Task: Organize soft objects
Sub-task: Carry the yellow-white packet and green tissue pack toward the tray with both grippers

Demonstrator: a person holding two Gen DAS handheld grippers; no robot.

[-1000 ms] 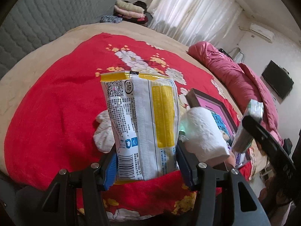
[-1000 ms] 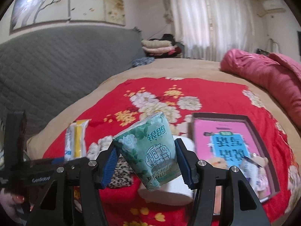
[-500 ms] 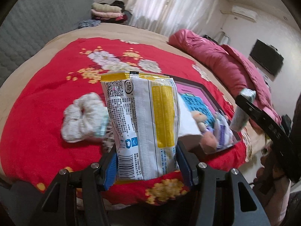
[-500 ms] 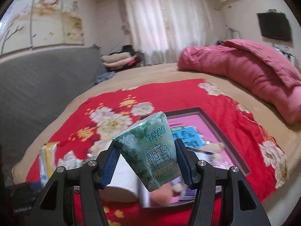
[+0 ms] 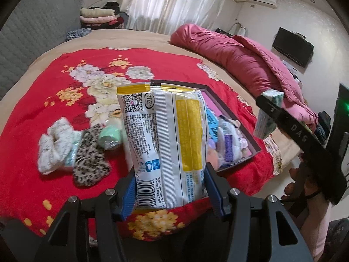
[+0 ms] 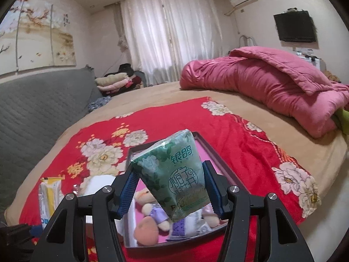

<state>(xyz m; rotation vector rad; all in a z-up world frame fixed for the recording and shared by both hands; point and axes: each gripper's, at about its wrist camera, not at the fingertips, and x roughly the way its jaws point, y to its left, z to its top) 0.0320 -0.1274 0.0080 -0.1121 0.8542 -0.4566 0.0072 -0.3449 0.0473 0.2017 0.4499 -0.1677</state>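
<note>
My left gripper (image 5: 170, 187) is shut on a white and yellow tissue pack (image 5: 165, 144), held upright above the red floral blanket. My right gripper (image 6: 172, 192) is shut on a green tissue pack (image 6: 174, 174), held over a dark-rimmed box (image 6: 220, 159) with a pink inside. A plush toy (image 6: 150, 218) and a small purple-labelled packet (image 6: 181, 229) lie in that box. The box (image 5: 244, 126) also shows behind the left pack. The right gripper with its green pack (image 5: 268, 113) shows at the right of the left wrist view.
On the blanket to the left lie a white scrunchie (image 5: 54, 144), a leopard-print cloth (image 5: 89, 157) and a pale green roll (image 5: 109, 137). A white paper roll (image 6: 98, 185) lies left of the box. A pink duvet (image 6: 272, 89) is heaped at the far right.
Both grippers have swung to the right with their packs. The box has come to sit under the right gripper, and the scrunchie and leopard cloth have come into the left view.
</note>
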